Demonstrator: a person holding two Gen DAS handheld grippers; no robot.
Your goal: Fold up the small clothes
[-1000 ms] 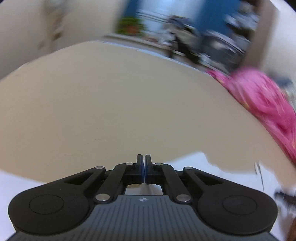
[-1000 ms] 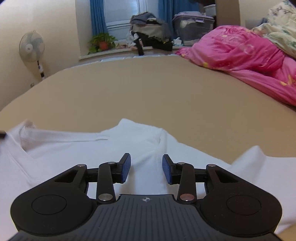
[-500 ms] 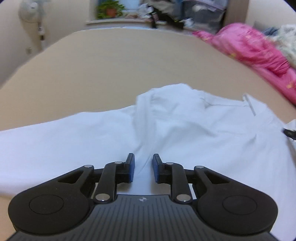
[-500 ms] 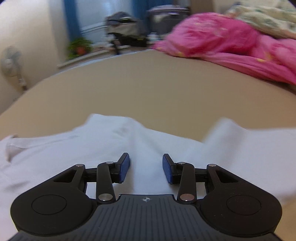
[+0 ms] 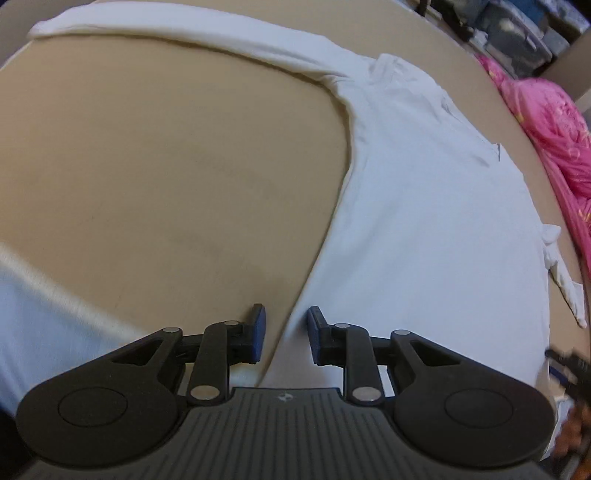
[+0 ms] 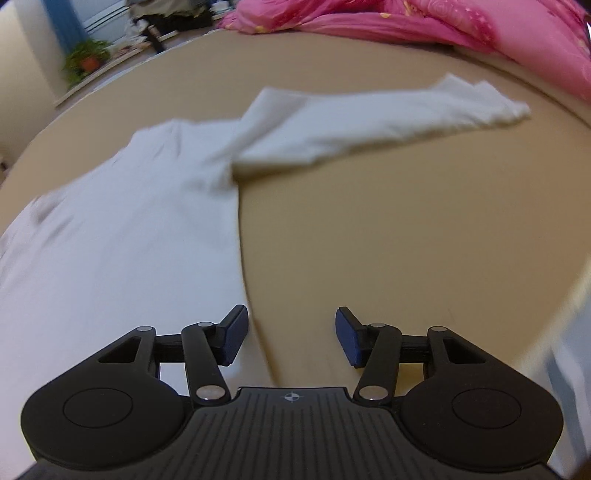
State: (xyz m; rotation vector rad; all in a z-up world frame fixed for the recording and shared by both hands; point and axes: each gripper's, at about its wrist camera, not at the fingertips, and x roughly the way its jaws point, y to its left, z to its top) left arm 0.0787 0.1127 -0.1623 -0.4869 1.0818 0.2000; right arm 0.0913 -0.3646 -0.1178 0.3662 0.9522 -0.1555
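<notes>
Left claw (image 5: 283, 334): jaws partly apart, nothing held; the side edge of the white shirt (image 5: 424, 229) runs up between the pads, body to its right, one sleeve (image 5: 177, 33) far ahead-left. Right claw (image 6: 291, 334): jaws opening, wider, empty; the shirt's other edge sits by its left pad, the other sleeve (image 6: 369, 118) ahead. The shirt lies flat on the tan bed (image 5: 166, 166).

Risk: a shallow pinch may catch only the top layer, or snag the sheet; uneven lifts would skew the fold.

Tan bed surface (image 5: 155, 155), a white long-sleeved shirt (image 5: 424, 229) spread flat, pink quilt (image 6: 443, 22) at its far edge.
</notes>
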